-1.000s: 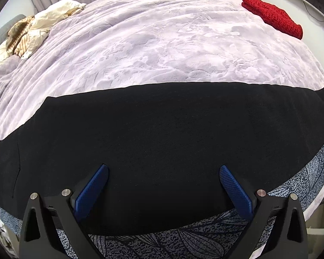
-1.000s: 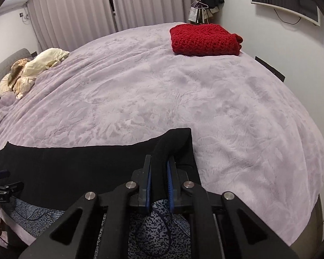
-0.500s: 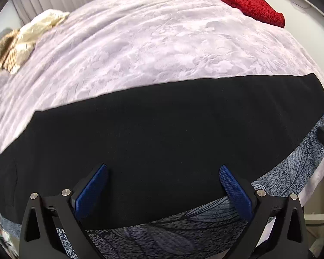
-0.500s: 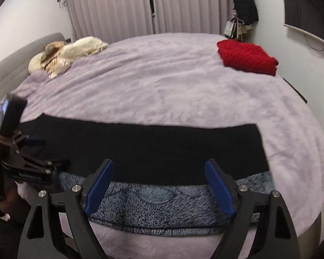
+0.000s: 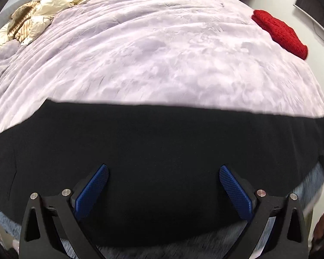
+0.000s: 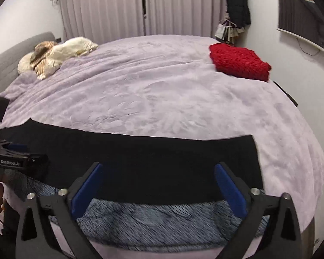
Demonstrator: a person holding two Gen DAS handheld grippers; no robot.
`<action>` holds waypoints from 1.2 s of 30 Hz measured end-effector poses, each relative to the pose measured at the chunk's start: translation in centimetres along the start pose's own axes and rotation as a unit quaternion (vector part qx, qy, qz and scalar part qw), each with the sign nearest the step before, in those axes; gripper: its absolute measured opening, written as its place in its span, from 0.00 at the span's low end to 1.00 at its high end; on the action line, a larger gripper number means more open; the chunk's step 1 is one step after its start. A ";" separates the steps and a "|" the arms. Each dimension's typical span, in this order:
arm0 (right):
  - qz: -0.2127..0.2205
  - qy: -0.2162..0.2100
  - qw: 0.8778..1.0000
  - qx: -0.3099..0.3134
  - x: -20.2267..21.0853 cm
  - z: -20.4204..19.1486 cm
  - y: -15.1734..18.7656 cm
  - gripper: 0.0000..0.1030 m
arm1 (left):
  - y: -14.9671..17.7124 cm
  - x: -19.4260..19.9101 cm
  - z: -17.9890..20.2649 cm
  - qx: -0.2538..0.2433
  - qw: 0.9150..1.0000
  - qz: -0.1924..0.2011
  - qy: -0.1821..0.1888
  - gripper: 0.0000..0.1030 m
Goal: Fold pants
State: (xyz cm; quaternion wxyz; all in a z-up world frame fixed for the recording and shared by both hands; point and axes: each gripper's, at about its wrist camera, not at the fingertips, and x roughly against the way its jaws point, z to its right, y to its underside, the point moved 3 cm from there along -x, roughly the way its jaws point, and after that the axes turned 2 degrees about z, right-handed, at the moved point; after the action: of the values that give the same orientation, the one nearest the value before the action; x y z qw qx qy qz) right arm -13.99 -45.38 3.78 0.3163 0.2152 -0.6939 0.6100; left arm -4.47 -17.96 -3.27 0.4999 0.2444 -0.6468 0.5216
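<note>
Black pants [image 6: 140,159] flat along bed [image 6: 162,99] near edge, folded lengthwise | right tongs [image 6: 157,183] just sprang wide, empty | left tongs [image 5: 162,190] wide, empty | I'd pinch one end, fold across evenly.

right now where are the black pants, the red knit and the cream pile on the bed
black pants [image 6: 162,164], right wrist view, middle of the flat black panel
red knit [image 6: 239,64], right wrist view, centre of its folded top face
cream pile [image 5: 38,19], left wrist view, middle of the crumpled heap
</note>
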 end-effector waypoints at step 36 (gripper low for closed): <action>-0.060 -0.030 0.994 0.083 -4.2 -7.6 3.1 0.99 | 5.4 4.2 -8.1 -0.022 0.997 0.021 -0.075 1.00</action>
State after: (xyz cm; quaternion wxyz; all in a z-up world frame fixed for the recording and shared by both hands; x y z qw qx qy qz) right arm -11.75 -37.76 -0.94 0.3127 0.3002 -0.6357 0.6388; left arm -7.45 -7.87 -2.14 0.4444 0.2584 -0.6988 0.4975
